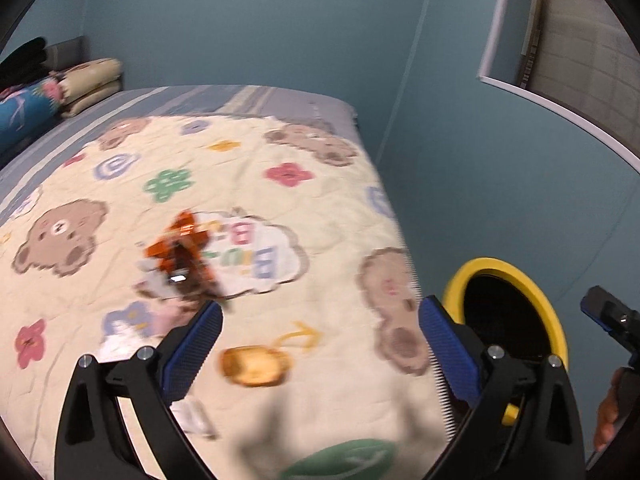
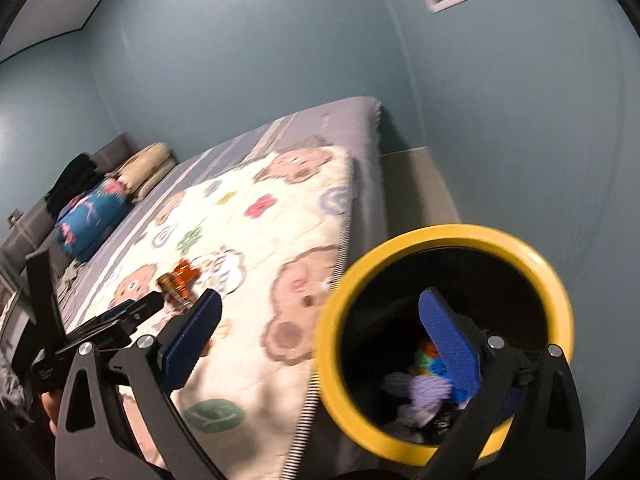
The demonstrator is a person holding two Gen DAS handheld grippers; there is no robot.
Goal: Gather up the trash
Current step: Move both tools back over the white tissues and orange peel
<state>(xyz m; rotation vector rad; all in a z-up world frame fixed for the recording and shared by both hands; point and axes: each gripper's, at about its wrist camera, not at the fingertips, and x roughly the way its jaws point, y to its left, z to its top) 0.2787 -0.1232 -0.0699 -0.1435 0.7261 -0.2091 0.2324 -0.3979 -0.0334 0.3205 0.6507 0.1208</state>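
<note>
An orange and brown crumpled wrapper (image 1: 184, 252) lies on the cream bear-print quilt (image 1: 248, 184); it also shows in the right wrist view (image 2: 178, 280). A black bin with a yellow rim (image 1: 516, 268) stands beside the bed's right edge. In the right wrist view the bin (image 2: 400, 252) holds several pieces of trash (image 2: 426, 392). My left gripper (image 1: 320, 344) is open and empty, just short of the wrapper. My right gripper (image 2: 320, 340) is open and empty, with its right finger over the bin's mouth.
Pillows (image 1: 90, 84) and a blue floral bolster (image 1: 24, 112) lie at the head of the bed. Blue walls surround the bed, with a window (image 1: 576, 52) on the right. A narrow strip of floor (image 2: 416, 188) runs between bed and wall.
</note>
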